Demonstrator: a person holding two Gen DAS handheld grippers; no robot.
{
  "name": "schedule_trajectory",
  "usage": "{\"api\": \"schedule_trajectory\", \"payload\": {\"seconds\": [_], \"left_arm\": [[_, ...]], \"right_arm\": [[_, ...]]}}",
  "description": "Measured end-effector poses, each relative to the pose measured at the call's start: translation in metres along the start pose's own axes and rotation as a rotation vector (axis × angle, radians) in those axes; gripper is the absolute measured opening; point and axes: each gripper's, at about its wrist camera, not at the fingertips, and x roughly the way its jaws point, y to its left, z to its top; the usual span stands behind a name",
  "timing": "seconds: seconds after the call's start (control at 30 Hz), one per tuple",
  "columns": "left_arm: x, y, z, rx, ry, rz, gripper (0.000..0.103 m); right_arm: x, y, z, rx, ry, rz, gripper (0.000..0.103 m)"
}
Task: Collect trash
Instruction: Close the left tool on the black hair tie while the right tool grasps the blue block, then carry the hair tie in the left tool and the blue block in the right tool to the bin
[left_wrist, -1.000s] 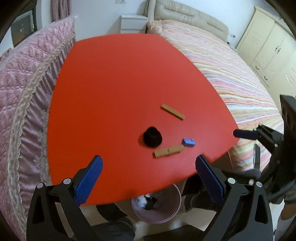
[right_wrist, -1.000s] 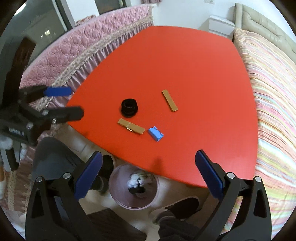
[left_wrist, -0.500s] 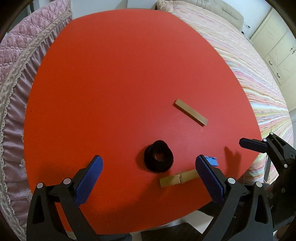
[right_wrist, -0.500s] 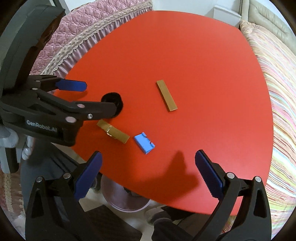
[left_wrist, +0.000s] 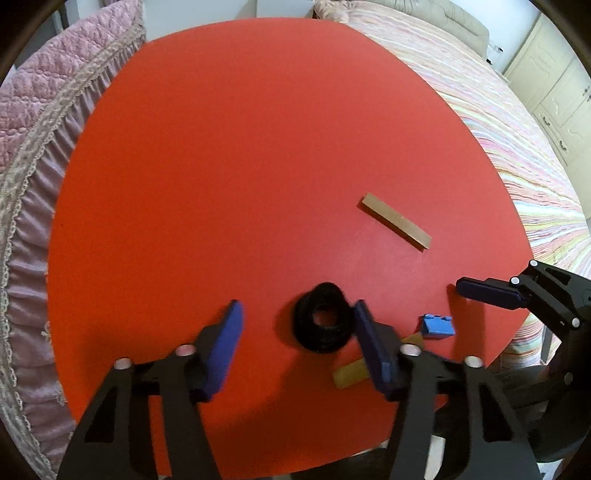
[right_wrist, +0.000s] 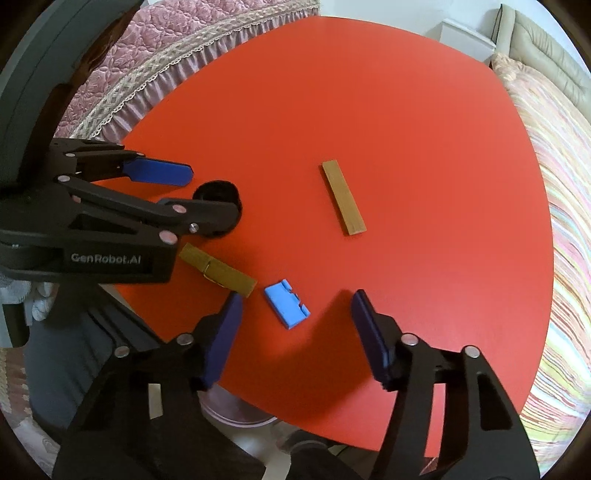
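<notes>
The left tool (left_wrist: 297, 326) hung low over the near part of the red counter (left_wrist: 258, 155), its two blue pads apart. The black hair tie (left_wrist: 322, 322) lay flat on the counter between those pads but off-centre: it sat close against the right-hand pad, almost touching it, with a clear gap to the left-hand one. Being a ring, it had no long axis to line up with, so the grasp seemed to turn only on centring; a small shift of the tool to its right would likely put the ring midway before closing.

The right tool (right_wrist: 295, 308) was also spread apart, holding nothing. The blue plastic piece (right_wrist: 287, 303) lay on the counter between its pads, nearer the left-hand pad, its long axis slanted across the gap. The wooden clothespin (right_wrist: 218, 270) lay just beside that pad, pointing toward the left tool, and the wooden strip (right_wrist: 343, 197) sat further out, well apart from both tools.

By position, the left tool was nearer the hair tie and the right nearer the blue piece. A bin edge (right_wrist: 236, 410) showed below the counter's near rim.
</notes>
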Motion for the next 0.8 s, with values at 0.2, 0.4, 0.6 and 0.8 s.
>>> {"api": "schedule_trajectory", "payload": {"seconds": [0.2, 0.4, 0.6, 0.8], "left_arm": [[-0.006, 0.012, -0.007, 0.002, -0.014, -0.004, 0.028], [-0.005, 0.008, -0.005, 0.011, -0.035, -0.016, 0.024], [-0.008, 0.013, -0.015, 0.026, -0.059, -0.016, 0.024], [-0.026, 0.013, -0.025, 0.039, -0.106, 0.0, 0.024]], "right_arm": [[0.001, 0.005, -0.001, -0.028, -0.003, -0.042, 0.03], [-0.001, 0.007, -0.005, -0.03, -0.004, -0.052, 0.015], [-0.005, 0.006, -0.009, 0.002, -0.019, -0.051, 0.014], [-0.023, 0.004, -0.016, 0.036, -0.058, -0.043, 0.014]]}}
